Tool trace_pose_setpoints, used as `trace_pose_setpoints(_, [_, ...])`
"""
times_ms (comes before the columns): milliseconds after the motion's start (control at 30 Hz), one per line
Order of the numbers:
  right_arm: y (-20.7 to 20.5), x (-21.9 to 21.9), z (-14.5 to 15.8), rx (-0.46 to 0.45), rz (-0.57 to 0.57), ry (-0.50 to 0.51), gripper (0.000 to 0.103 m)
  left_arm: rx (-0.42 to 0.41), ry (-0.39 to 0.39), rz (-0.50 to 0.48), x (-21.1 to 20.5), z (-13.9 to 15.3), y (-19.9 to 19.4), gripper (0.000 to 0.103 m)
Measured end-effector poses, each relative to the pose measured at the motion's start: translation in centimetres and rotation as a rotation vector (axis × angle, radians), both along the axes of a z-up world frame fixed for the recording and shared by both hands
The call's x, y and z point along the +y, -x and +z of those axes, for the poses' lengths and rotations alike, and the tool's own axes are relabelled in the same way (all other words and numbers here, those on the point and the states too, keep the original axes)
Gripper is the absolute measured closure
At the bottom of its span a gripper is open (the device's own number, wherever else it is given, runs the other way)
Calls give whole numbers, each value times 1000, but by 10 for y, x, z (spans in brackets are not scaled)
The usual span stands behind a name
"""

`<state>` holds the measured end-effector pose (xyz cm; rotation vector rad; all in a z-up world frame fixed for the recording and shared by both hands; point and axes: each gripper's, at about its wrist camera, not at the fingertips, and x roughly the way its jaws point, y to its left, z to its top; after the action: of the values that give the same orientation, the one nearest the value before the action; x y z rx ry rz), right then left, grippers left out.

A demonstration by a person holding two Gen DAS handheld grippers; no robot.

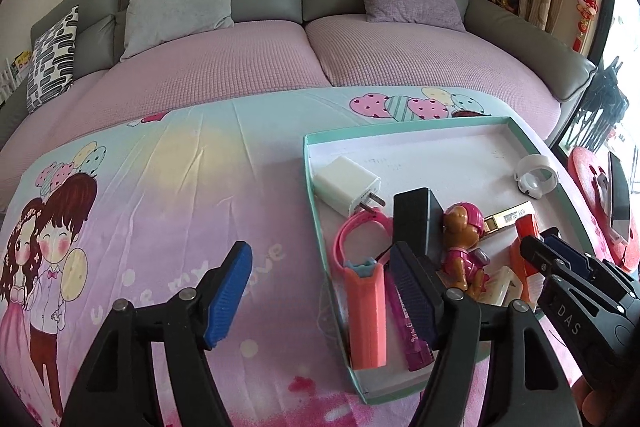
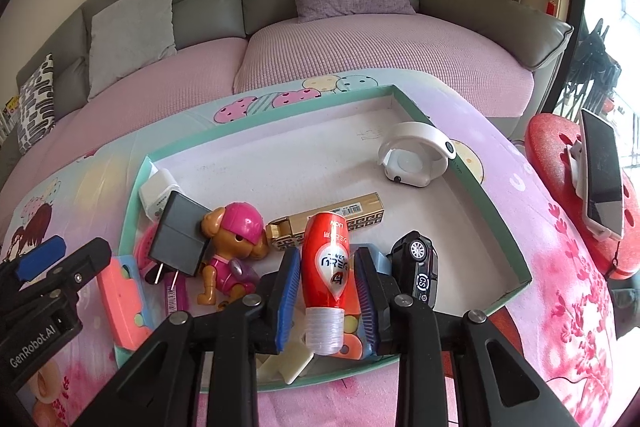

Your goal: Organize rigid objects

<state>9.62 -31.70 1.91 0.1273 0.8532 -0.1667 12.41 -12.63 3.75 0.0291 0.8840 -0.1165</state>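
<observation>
My right jaws (image 2: 328, 291) sit around the red bottle (image 2: 326, 267) in the tray (image 2: 496, 223), a little apart, maybe not squeezing it. My left jaws (image 1: 320, 291) are wide open with nothing inside, beside the black charger (image 1: 416, 223) and toy pup (image 1: 464, 247).

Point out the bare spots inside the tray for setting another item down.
Bare tray floor lies between the white charger, gold box and white ring holder, along the far wall. The near edge is crowded around the toy pup.
</observation>
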Motion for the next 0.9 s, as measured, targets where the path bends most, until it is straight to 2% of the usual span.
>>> trace_pose_setpoints(67, [0,2,1,-5,3,15,52,6,6,33,8,-1,-3,29])
trace_pose_setpoints(133, [0,3,2,-7,8,21,46,16,-2,78,16,-5,-6,14])
trace_pose_setpoints(200, [-1,5,2,-7,11,24,43,25,-10,120,26,-8,-8,8])
trace_pose_setpoints(400, [-3,10,1,-9,26,21,20,62,-15,229,54,-18,-12,8])
trace_pose_setpoints(500, [-3,13,1,-14,35,17,8,66,-4,266,65,-20,-11,8])
trace_pose_setpoints(533, [-3,15,1,-14,38,18,1,64,2,274,67,-20,-10,7])
trace_pose_setpoints(633, [-4,19,2,-15,45,28,0,51,15,286,73,-20,-7,3])
trace_pose_setpoints(900, [-4,30,4,-13,76,14,0,15,23,303,83,-16,3,3])
